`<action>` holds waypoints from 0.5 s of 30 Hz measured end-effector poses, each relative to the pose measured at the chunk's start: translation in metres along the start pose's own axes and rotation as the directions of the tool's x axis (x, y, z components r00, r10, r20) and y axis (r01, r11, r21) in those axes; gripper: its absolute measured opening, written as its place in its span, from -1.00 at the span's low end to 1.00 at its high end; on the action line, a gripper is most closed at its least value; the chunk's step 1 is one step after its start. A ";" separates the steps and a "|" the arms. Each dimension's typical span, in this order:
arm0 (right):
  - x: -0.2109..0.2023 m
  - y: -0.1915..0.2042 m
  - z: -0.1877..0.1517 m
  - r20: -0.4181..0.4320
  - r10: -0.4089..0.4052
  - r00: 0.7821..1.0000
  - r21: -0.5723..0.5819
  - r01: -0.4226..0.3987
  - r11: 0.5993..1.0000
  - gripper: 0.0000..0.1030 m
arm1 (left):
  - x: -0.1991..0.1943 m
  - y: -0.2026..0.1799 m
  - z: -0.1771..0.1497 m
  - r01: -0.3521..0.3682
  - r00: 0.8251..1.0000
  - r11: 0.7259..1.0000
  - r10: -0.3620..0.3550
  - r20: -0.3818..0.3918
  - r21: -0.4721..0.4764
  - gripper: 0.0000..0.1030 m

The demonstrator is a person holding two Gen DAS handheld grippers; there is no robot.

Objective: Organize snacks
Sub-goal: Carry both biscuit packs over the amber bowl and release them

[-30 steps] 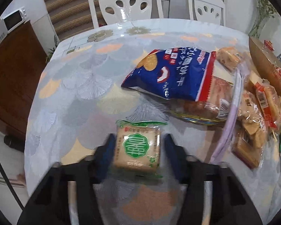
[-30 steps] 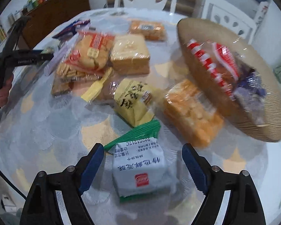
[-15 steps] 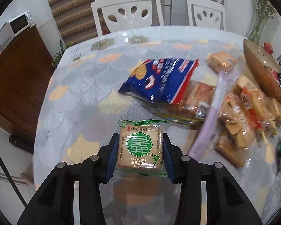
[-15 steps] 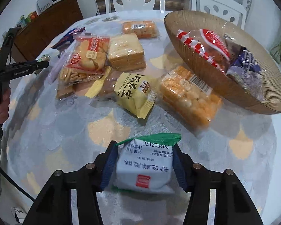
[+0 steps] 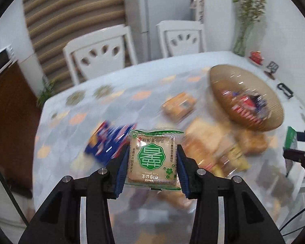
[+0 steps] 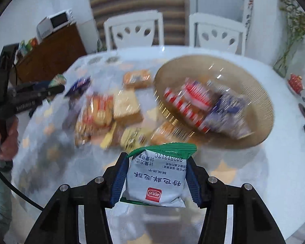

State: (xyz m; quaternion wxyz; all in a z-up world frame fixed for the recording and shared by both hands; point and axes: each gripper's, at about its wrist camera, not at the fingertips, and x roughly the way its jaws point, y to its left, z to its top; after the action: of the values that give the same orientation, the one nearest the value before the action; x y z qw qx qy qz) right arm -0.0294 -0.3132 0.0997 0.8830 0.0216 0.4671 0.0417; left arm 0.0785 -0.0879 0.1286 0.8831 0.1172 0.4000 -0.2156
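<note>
Both hands loaded: my left gripper pinches the green-label cracker pack, right gripper clamps the white snack pack. I'd carry both level to the far-right woven basket and release low inside.

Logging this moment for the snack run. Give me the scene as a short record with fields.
left gripper: shut on the green-label cracker pack, held above the table
right gripper: shut on the white snack packet, held above the table
bowl: on the table, holds red-striped and purple wrappers
loose snacks: several packs beside the bowl, blurred
blue bag: lies on the table behind the cracker pack
</note>
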 end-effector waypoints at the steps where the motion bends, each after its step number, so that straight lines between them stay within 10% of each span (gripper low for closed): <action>1: -0.006 -0.006 0.009 0.013 -0.014 1.000 0.012 0.014 1.000 0.02 | 0.000 -0.012 0.011 0.023 1.000 1.000 -0.023 0.012 0.020 -0.21; 15: 0.014 -0.101 0.116 0.065 -0.222 0.973 0.228 0.202 0.953 0.02 | 0.071 -0.118 0.100 0.244 0.969 0.957 -0.247 -0.003 0.155 -0.21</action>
State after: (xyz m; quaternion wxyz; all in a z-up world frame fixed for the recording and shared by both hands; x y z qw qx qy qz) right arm 0.0794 -0.4126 0.1459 0.8946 0.0707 0.4282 -0.1061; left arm 0.1301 -0.2496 0.1356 0.8409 0.1329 0.3864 -0.3547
